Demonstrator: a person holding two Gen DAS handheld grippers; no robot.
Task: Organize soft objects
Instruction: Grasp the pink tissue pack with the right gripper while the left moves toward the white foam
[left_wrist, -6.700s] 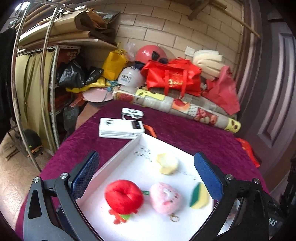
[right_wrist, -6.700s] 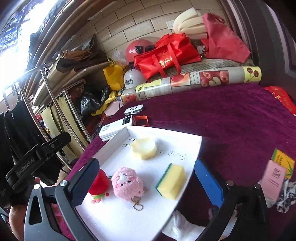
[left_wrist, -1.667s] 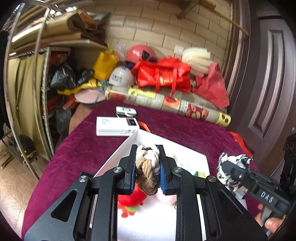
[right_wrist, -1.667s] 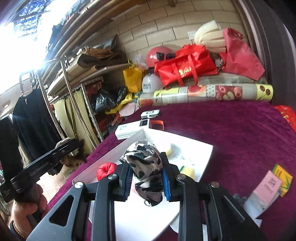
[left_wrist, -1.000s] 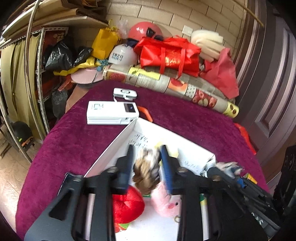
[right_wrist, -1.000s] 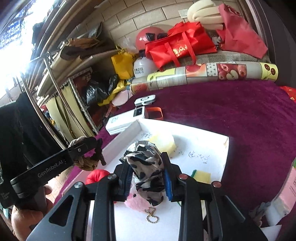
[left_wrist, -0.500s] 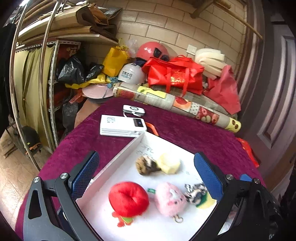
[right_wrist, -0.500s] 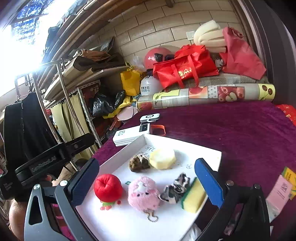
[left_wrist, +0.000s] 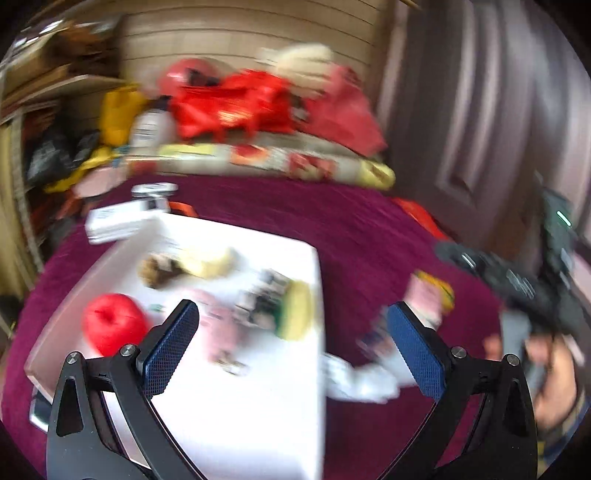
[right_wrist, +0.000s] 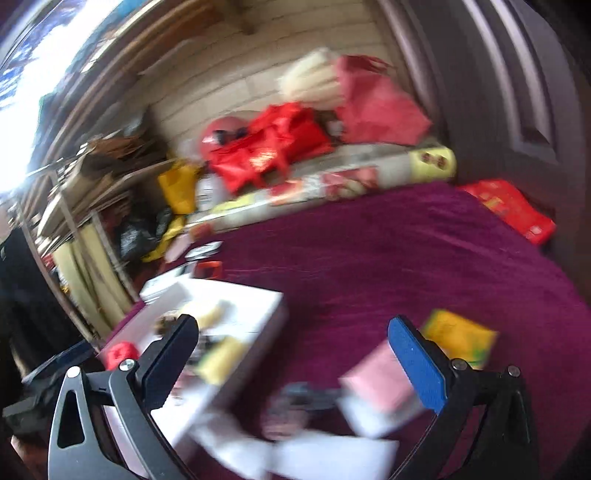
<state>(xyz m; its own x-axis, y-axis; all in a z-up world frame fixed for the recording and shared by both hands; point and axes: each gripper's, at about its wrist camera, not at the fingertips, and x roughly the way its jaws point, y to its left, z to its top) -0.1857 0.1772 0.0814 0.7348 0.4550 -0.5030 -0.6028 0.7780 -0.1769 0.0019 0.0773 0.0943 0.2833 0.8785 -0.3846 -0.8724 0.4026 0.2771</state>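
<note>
Both views are motion-blurred. A white tray (left_wrist: 258, 417) on the purple cloth holds a red plush (left_wrist: 110, 326), a pink plush (left_wrist: 221, 332), a brown knotted piece (left_wrist: 157, 269), a pale yellow sponge (left_wrist: 212, 260), a patterned cloth (left_wrist: 262, 299) and a yellow-green sponge (left_wrist: 297, 312). My left gripper (left_wrist: 291, 347) is open and empty over the tray's right edge. My right gripper (right_wrist: 295, 358) is open and empty, right of the tray (right_wrist: 255, 310), above a dark soft item (right_wrist: 295, 402) and a pink packet (right_wrist: 380, 376) on the cloth.
A white box (left_wrist: 118, 221) and small device (left_wrist: 155, 190) lie behind the tray. A rolled mat (left_wrist: 266, 162), red bags (left_wrist: 236, 107) and clutter line the back. A yellow packet (right_wrist: 458, 339), white papers (right_wrist: 332, 458) and a red packet (right_wrist: 506, 206) lie on the right.
Both grippers, open and empty, have swung quickly to the right, away from the tray's middle toward the packets and loose items. The soft things in the tray have stayed put.
</note>
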